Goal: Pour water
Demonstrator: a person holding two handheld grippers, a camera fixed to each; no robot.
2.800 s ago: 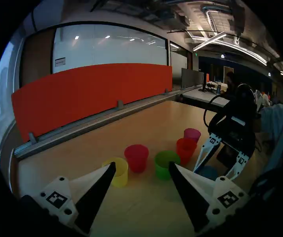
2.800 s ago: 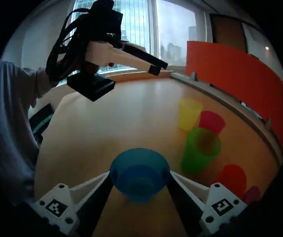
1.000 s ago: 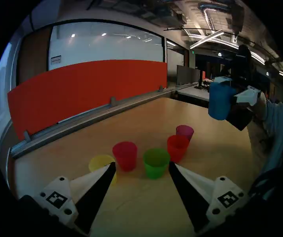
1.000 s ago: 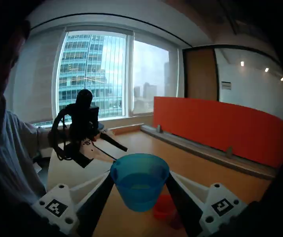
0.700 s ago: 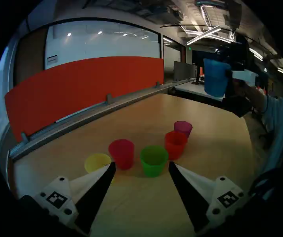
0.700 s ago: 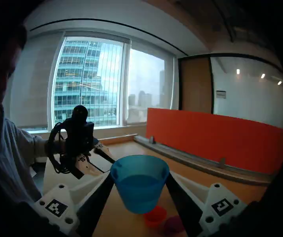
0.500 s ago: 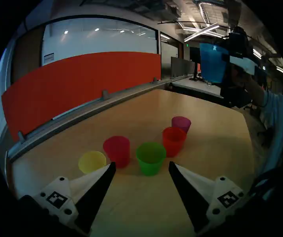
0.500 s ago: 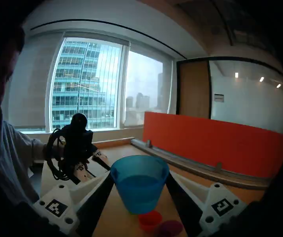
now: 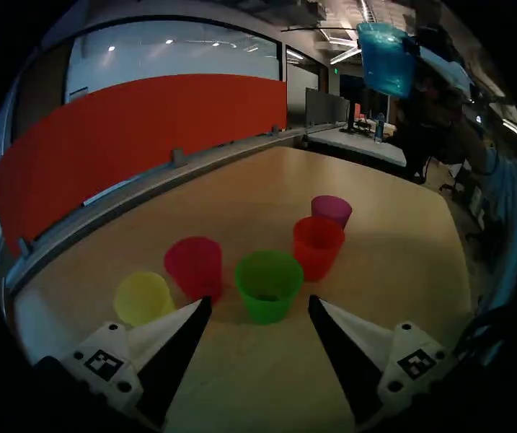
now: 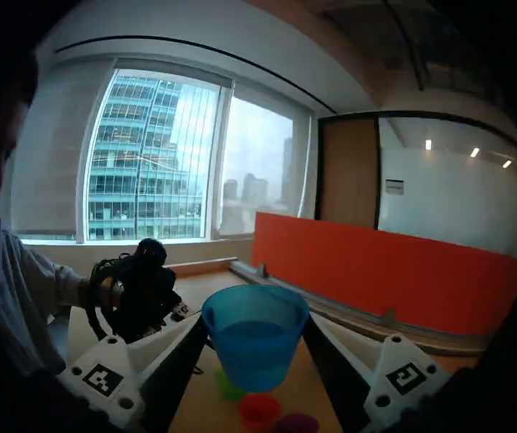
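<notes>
Right gripper clamps blue cup high above table; left gripper gapes low.

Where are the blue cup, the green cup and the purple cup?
blue cup [image 10: 255, 353]: right gripper view, front wall below the water line.
green cup [image 9: 267, 310]: left gripper view, front outer wall.
purple cup [image 9: 332, 216]: left gripper view, front outer wall.

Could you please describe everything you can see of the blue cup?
The blue cup looks like translucent plastic, tapered, with a wide rim, and is roughly half full of water. It sits upright, clamped at its sides between both fingers of the right hand-held gripper. In the left gripper view it hangs high above the wooden table.
</notes>
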